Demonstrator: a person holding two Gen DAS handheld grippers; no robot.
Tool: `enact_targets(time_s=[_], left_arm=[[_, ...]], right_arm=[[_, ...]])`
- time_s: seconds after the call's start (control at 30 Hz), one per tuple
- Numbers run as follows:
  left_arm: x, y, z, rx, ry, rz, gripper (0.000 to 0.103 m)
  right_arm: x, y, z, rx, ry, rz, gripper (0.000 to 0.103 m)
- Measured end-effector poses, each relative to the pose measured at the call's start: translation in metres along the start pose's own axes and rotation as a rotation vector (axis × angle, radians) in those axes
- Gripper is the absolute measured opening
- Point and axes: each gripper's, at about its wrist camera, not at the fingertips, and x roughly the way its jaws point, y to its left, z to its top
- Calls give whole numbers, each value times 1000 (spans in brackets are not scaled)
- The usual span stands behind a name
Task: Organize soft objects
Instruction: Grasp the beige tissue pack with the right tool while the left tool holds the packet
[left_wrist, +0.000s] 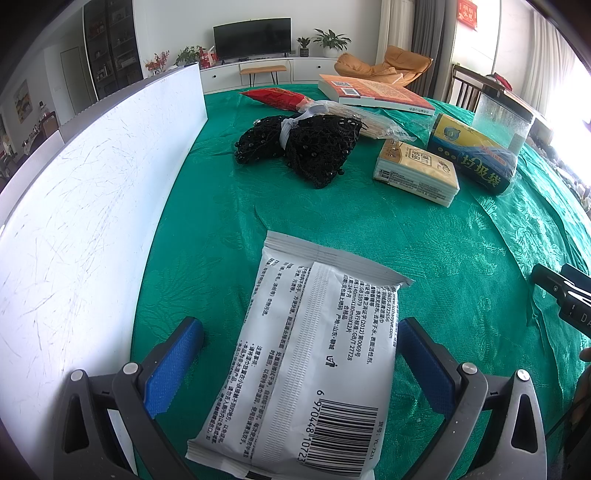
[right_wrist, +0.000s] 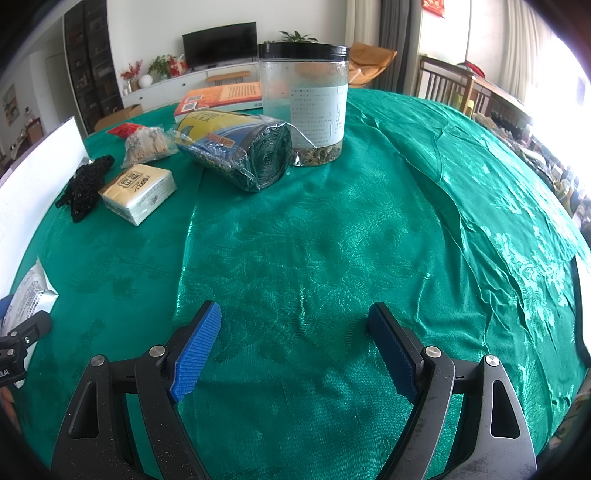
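One white wipes packet lies lengthwise between the spread, untouching left claw pads; right claw gapes empty.

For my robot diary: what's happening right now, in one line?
left gripper: open around wipes pack | right gripper: open, empty | tissue pack: untouched

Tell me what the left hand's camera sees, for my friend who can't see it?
A white wet-wipe packet lies on the green tablecloth between the left gripper's open jaws. Farther back sit a black mesh bundle and tissue pack.
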Motion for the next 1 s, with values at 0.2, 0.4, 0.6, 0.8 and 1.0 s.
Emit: enact_targets(time_s=[0.2, 0.4, 0.6, 0.8, 1.0], left_arm=[[0, 0, 0, 0, 0, 0, 103], [0, 0, 0, 0, 0, 0, 103], [0, 1, 0, 0, 0, 0, 103], [0, 1, 0, -1, 0, -1, 103], [-8, 3, -1, 7, -2, -13, 88]], right_arm=[[1, 0, 1, -5, 10, 27, 88], [-15, 19, 28, -137, -29, 186, 89], [14, 94, 101, -370, 63, 359, 89], [74, 145, 116, -495, 225, 291, 87], [42, 113, 93, -345, 213, 336, 70]])
